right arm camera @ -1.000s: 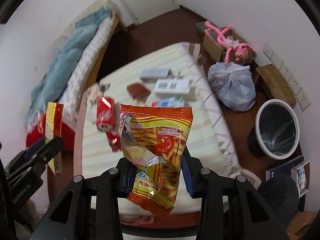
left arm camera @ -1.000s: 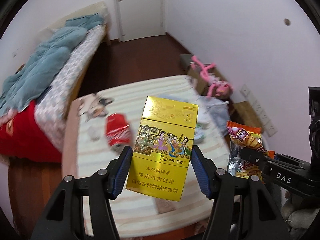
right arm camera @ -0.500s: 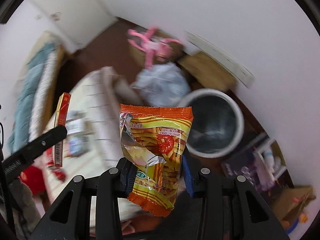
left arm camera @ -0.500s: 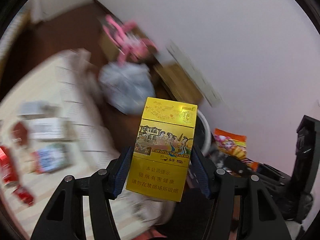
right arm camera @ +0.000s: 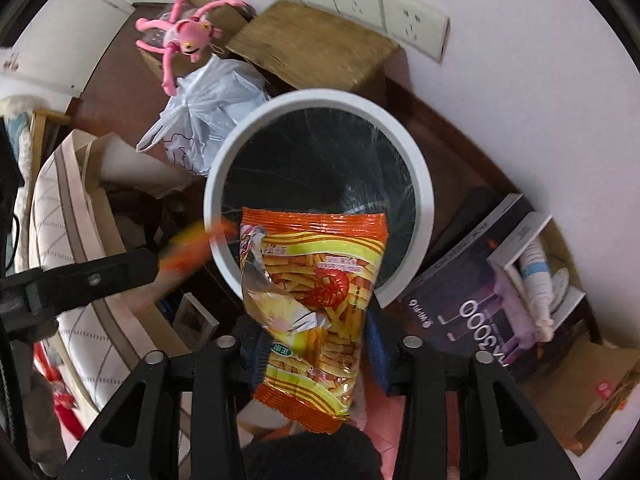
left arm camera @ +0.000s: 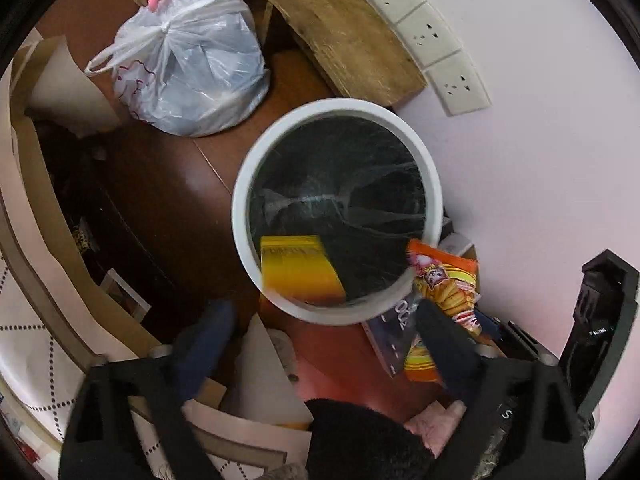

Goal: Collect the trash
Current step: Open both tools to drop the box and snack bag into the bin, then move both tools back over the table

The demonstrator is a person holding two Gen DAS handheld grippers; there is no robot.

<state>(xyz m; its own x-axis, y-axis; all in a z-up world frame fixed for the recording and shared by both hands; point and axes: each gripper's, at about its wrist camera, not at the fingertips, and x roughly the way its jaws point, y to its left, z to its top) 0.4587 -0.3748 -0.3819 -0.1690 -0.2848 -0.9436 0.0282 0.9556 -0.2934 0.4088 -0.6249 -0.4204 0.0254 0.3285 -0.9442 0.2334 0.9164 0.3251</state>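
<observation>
- Both grippers are pointed steeply down over the white-rimmed bin (left arm camera: 434, 184), which is lined with a dark bag; this aim is judged to let released trash fall straight inside.
- Left gripper (left arm camera: 320, 340): jaws are opening and spread wide, with nothing between the blue pads (left arm camera: 200, 344).
- The yellow carton (left arm camera: 298, 270) is seen blurred at the near inner edge of the bin, free of the left jaws and apparently dropping in. Whether it has settled at the bottom cannot be told.
- Right gripper (right arm camera: 314, 344): jaws are opening, with the orange snack packet (right arm camera: 316, 280) between them. The right pad appears clear of the foil; contact at the left pad cannot be told, so the pinch is judged to be letting go.
- The packet's upper half is hung over the near rim of the bin, its lower half over the floor side; a tumble outside is a risk if it slides backwards.
- A tied plastic bag (left arm camera: 184, 64) is set on the floor just beside the bin, with a wooden board (left arm camera: 344, 36) leaned at the wall behind it.
- A dark box (right arm camera: 468, 300) is stood close to the bin on its other side, leaving little margin for a stray drop.
</observation>
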